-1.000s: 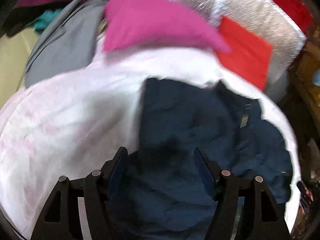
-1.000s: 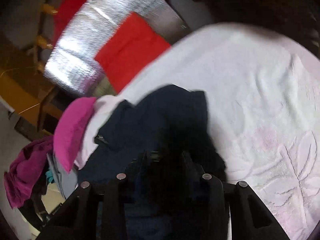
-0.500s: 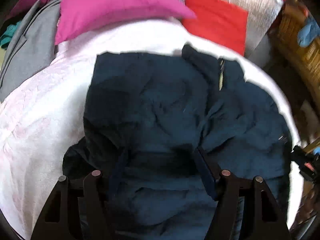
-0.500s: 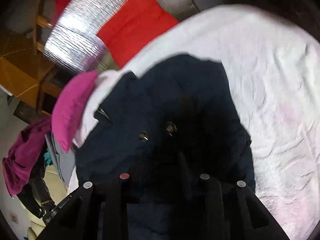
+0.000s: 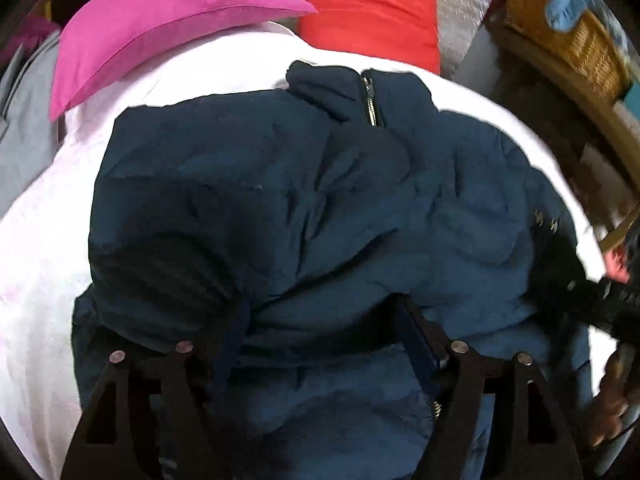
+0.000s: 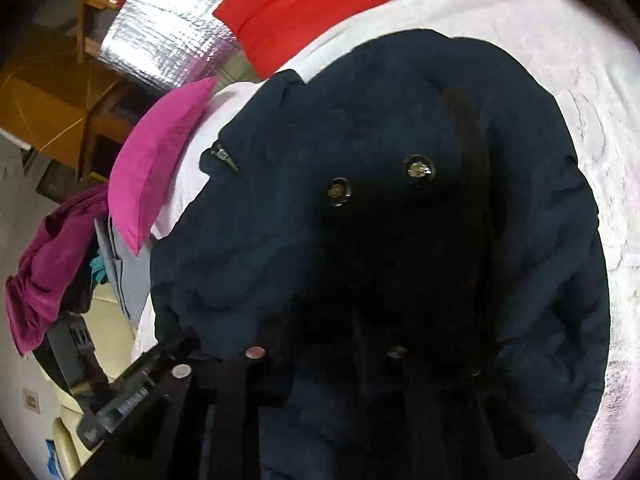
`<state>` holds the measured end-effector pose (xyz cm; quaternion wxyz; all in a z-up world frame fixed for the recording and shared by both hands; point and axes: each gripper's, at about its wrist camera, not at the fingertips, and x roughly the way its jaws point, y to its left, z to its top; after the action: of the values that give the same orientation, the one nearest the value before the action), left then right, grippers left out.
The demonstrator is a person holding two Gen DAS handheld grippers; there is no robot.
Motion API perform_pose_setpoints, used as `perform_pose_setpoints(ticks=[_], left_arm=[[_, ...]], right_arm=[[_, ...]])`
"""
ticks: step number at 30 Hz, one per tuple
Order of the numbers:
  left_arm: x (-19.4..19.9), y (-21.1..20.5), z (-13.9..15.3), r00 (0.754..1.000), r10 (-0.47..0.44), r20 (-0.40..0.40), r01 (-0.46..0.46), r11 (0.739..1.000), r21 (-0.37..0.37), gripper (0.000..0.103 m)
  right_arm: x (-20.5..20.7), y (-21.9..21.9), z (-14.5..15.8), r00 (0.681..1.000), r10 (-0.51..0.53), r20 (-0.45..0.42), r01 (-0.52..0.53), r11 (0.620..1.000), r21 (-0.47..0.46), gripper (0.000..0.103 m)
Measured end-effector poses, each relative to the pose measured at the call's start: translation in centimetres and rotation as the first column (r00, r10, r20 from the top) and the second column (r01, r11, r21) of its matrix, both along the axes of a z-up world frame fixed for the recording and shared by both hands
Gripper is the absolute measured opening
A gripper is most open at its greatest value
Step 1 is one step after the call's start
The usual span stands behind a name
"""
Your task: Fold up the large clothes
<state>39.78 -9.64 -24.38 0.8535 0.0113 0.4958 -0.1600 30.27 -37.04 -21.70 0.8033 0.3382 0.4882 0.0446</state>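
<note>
Two grippers low over navy jacket, which lies crumpled on white bedspread. Left gripper spread, fabric bunched between and over fingers. Right gripper buried in dark folds; grip cannot be told. Pink pillow and red cloth beyond jacket collar, zipper upward.

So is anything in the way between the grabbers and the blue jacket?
No. The jacket lies right between the left gripper's fingers, and it drapes over the right gripper, hiding its fingers. Nothing visible blocks either.
</note>
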Motion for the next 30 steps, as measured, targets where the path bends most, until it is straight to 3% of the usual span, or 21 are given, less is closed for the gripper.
perform_pose_setpoints(ticks=[3,7,8,10,14,21,27,30], left_arm=[[-0.3,-0.2,0.6,1.000,-0.006,0.006,0.006,1.000,-0.015,0.075],[-0.8,-0.5,2.4,0.999,-0.034,0.040,0.039,0.993,-0.115,0.075],[-0.9,-0.8,2.7,0.997,-0.046,0.057,0.052,0.992,-0.112,0.075],[-0.7,-1.7,1.7,0.997,-0.049,0.052,0.051,0.998,-0.031,0.075],[-0.2,-2.5,-0.3,0.997,-0.068,0.019,0.067,0.997,0.048,0.077],[-0.7,-0.4,1.7,0.999,-0.039,0.004,0.039,0.999,-0.017,0.077],[-3.0,3.6,3.1,0.998,0.015,0.061,-0.017,1.000,0.020,0.077],[-5.2,6.4,3.3,0.995,0.059,0.085,-0.061,0.998,0.022,0.077]], right_arm=[[-0.3,0.1,1.2,0.999,-0.004,0.037,0.004,1.000,-0.009,0.030],[-0.3,1.9,2.5,0.992,0.044,0.119,-0.046,0.999,0.008,0.030],[-0.2,2.4,2.4,0.992,0.061,0.114,-0.061,0.998,-0.004,0.029],[0.6,3.4,0.9,0.996,0.079,0.033,-0.078,0.996,-0.045,0.028],[0.7,2.4,0.2,0.998,0.060,-0.002,-0.060,0.998,0.017,0.028],[-1.2,-1.3,2.8,0.999,-0.012,0.050,0.011,1.000,0.017,0.028],[-4.5,-4.5,3.9,0.996,-0.058,0.065,0.057,0.998,0.018,0.047],[-6.8,-5.5,4.3,0.994,-0.077,0.078,0.075,0.997,0.029,0.046]])
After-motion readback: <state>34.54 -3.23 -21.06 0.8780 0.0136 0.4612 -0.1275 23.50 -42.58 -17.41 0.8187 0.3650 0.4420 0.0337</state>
